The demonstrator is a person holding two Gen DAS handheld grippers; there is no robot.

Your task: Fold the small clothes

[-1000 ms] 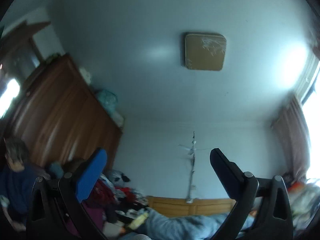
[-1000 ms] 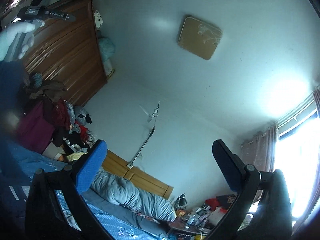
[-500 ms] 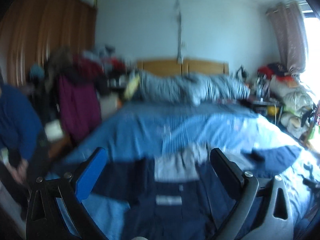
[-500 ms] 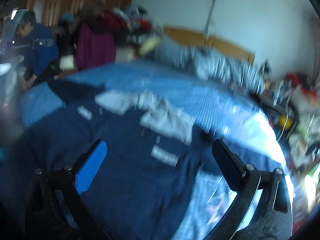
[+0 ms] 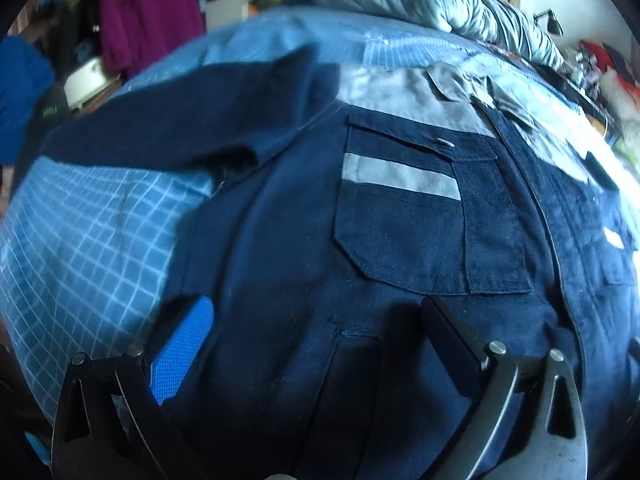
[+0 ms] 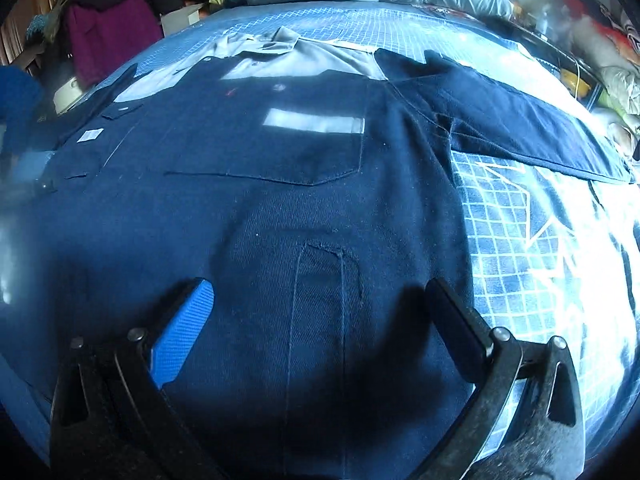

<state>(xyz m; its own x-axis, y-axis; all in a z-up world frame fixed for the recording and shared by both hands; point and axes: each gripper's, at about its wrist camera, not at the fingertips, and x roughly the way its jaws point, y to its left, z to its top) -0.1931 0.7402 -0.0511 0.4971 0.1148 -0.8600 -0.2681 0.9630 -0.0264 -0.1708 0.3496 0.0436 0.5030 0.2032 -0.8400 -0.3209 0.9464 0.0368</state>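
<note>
**Left wrist and right wrist views: two open grippers over a dark blue jacket**

Left wrist view first. At 9 o'clock lies the blue checked bed sheet (image 5: pixel 80 240). A dark blue jacket (image 5: pixel 288 240) is spread flat on it and fills most of the picture. One sleeve (image 5: pixel 168 128) stretches out toward 10 o'clock. A chest pocket (image 5: pixel 400 232) with a grey stripe (image 5: pixel 400 176) sits near the middle. The grey shoulder part (image 5: pixel 400 96) is up at 12 o'clock, and a rumpled grey quilt (image 5: pixel 440 4) lies past it. The left gripper (image 5: pixel 316 320) is at 6 o'clock, just above the jacket's lower part. Its fingers are wide apart and hold nothing. One finger has a blue pad (image 5: pixel 184 352).

Right wrist view next. A purple garment (image 6: pixel 108 36) hangs at 10 o'clock. The same jacket (image 6: pixel 240 208) covers the middle, with its grey collar (image 6: pixel 276 42) at 12 o'clock. The other sleeve (image 6: pixel 520 120) reaches out toward 2 o'clock. The checked sheet (image 6: pixel 520 248) shows at 3 o'clock. The right gripper (image 6: pixel 320 296) is at 6 o'clock over the jacket's lower front. Its fingers are spread wide too, and nothing is between them.
</note>
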